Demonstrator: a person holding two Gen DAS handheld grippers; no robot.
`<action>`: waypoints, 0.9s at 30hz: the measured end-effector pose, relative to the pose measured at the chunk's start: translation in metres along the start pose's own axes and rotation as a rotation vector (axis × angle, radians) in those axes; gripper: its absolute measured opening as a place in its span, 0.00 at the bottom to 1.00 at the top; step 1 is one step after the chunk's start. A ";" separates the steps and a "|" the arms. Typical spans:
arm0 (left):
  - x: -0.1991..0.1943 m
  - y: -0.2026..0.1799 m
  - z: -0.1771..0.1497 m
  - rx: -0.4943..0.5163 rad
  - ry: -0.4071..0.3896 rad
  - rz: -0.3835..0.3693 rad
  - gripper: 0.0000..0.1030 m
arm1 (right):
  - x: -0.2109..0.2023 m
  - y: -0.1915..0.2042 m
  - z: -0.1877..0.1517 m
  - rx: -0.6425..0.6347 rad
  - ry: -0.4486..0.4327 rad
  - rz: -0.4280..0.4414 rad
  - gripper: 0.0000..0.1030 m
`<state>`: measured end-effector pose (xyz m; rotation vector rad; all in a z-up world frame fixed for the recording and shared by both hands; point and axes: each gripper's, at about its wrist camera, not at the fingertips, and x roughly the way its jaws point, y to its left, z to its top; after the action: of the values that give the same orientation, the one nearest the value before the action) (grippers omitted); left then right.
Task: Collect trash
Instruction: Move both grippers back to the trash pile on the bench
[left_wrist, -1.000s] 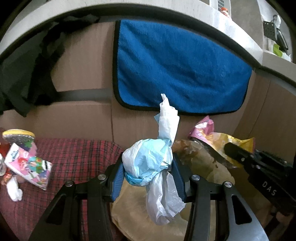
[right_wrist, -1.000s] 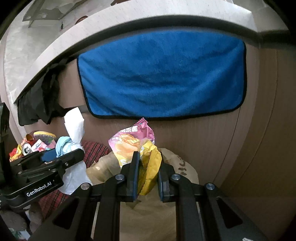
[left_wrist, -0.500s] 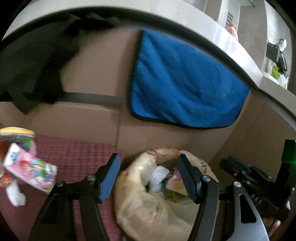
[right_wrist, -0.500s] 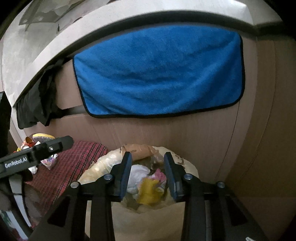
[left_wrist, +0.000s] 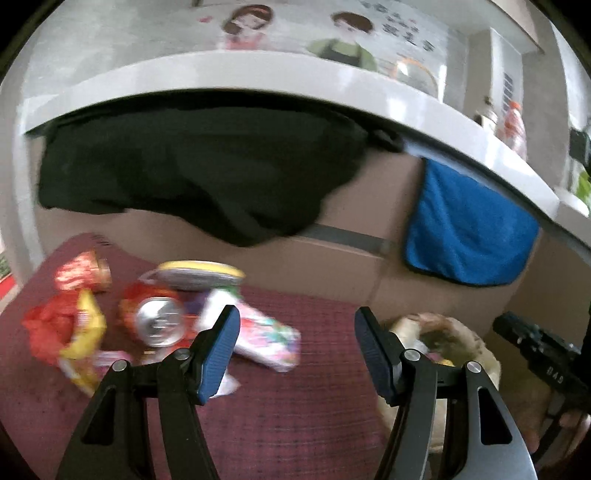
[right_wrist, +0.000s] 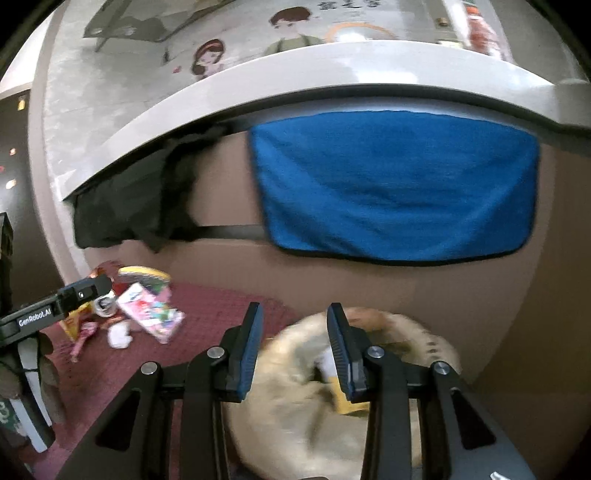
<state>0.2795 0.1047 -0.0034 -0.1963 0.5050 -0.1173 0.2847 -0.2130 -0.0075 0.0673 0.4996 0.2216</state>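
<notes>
Landmark: the beige crumpled plastic trash bag (right_wrist: 295, 398), standing open on the dark red checked cloth (left_wrist: 295, 417) in front of a brown cabinet front.
Left gripper (left_wrist: 295, 349): jaws wide apart with nothing between them; no recent opening in the last half second. It hangs over the red cloth, left of the bag, which sits at its right finger in the left wrist view (left_wrist: 454, 339).
Right gripper (right_wrist: 293, 347): jaws moderately apart and empty, poised above the bag's left rim.
Inside the bag: a white scrap and a yellow wrapper (right_wrist: 345, 402) lie in the mouth; blurred.
Loose trash: well left of the bag on the cloth, in one cluster: a pink printed carton (left_wrist: 266, 334), a silver-topped drink can (left_wrist: 159, 321), a red and yellow crinkled wrapper (left_wrist: 70, 325), a red tube-shaped pack (left_wrist: 83, 273), a yellow-rimmed round lid (left_wrist: 199, 275).
Behind the bag: a blue towel with a dark edge (right_wrist: 399, 188) hangs on the cabinet front above it; a black cloth (left_wrist: 199, 173) hangs further left, above the loose trash.
Focus: both views are motion-blurred.
</notes>
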 end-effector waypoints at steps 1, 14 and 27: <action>-0.004 0.009 0.000 -0.008 -0.003 0.012 0.63 | 0.002 0.008 0.000 -0.008 0.006 0.013 0.33; -0.023 0.150 -0.035 -0.118 0.062 0.232 0.63 | 0.043 0.118 -0.013 -0.158 0.098 0.173 0.33; 0.027 0.181 -0.047 -0.194 0.174 0.252 0.33 | 0.075 0.153 -0.028 -0.207 0.185 0.208 0.33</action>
<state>0.2911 0.2699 -0.0947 -0.3117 0.7109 0.1631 0.3053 -0.0468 -0.0489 -0.1052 0.6515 0.4850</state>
